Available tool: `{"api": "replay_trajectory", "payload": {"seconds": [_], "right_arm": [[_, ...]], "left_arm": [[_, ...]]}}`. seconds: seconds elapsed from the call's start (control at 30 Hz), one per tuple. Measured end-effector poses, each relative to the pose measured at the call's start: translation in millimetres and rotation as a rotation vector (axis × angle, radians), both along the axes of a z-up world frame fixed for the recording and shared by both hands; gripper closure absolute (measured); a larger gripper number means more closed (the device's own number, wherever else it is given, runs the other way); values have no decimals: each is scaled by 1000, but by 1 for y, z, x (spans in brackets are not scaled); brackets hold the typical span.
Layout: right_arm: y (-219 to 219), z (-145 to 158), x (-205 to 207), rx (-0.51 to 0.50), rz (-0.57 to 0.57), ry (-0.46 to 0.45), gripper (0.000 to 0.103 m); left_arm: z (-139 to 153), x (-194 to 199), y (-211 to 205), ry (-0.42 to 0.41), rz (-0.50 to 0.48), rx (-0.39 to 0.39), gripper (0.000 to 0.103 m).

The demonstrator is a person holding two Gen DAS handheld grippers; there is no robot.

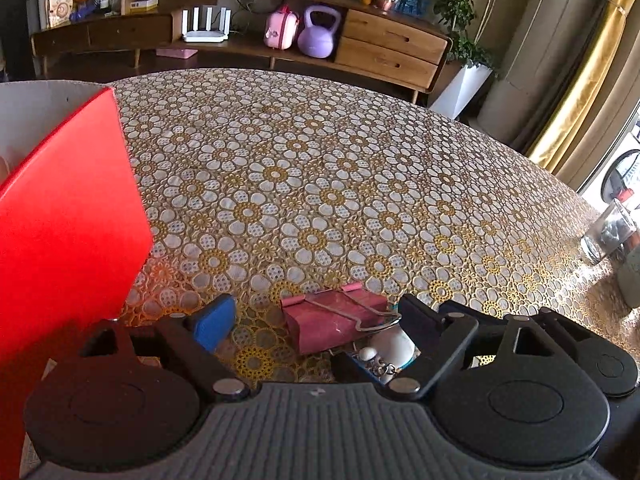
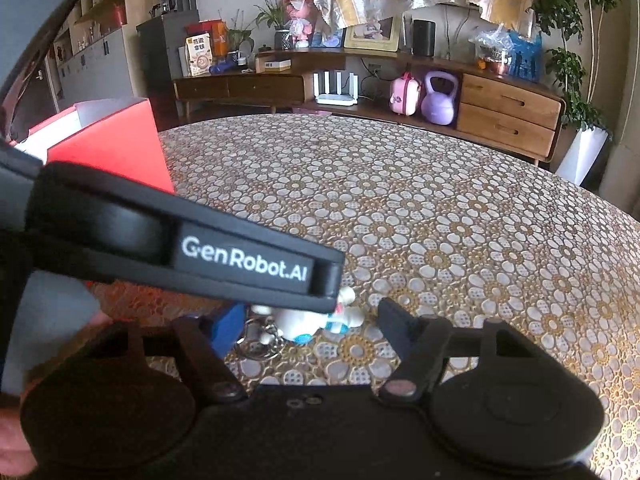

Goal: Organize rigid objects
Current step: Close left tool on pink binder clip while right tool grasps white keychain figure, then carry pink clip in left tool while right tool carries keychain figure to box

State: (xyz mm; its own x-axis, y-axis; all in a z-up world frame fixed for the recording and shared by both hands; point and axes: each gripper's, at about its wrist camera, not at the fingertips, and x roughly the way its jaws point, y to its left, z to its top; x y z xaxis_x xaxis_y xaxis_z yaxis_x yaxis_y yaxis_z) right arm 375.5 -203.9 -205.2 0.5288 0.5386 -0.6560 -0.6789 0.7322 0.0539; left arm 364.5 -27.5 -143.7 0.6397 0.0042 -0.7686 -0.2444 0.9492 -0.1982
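A pink binder clip (image 1: 332, 320) lies on the flowered tablecloth (image 1: 320, 180) between the fingers of my left gripper (image 1: 316, 322). The blue left pad (image 1: 214, 322) stands clear of the clip, so this gripper is open. Just right of the clip lies a small white toy keychain (image 1: 394, 346). In the right wrist view the same toy keychain (image 2: 304, 322), with its metal ring (image 2: 260, 344), sits between the fingers of my right gripper (image 2: 312, 326). That gripper is open, and neither pad touches the toy. The left gripper's black body (image 2: 200, 248) crosses this view and hides the clip.
A tall red box (image 1: 68, 220) stands at the table's left, close to my left gripper, and appears again as the red box (image 2: 112, 144). A clear jar (image 1: 612, 236) sits at the right edge. Behind the table runs a wooden sideboard (image 1: 384, 48). A hand (image 2: 12, 432) shows at lower left.
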Motion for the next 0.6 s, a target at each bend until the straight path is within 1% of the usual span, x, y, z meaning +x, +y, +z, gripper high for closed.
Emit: {"api": "replay_trajectory", "payload": {"seconds": [0.03, 0.07, 0.1, 0.13, 0.17, 0.27, 0.43, 0.6], "right_arm": [[0, 0, 0, 0, 1, -3, 34], [1, 0, 0, 0, 2, -6, 35], [1, 0, 0, 1, 3, -7, 36], [0, 0, 1, 3, 6, -6, 38], [0, 1, 0, 6, 8, -3, 40], [0, 1, 0, -2, 1, -13, 45], [-1, 1, -4, -13, -7, -19, 46], [-9, 8, -15, 2, -15, -14, 46]], "left_arm": [[0, 1, -1, -1, 6, 1, 20], [1, 0, -2, -4, 11, 4, 29], [1, -1, -2, -7, 3, -1, 36], [1, -3, -2, -9, -4, -9, 39], [2, -3, -2, -11, -10, -18, 48], [4, -4, -2, -15, -21, -20, 48], [3, -4, 1, -15, -30, -26, 48], [4, -11, 8, -11, -29, -27, 48]]}}
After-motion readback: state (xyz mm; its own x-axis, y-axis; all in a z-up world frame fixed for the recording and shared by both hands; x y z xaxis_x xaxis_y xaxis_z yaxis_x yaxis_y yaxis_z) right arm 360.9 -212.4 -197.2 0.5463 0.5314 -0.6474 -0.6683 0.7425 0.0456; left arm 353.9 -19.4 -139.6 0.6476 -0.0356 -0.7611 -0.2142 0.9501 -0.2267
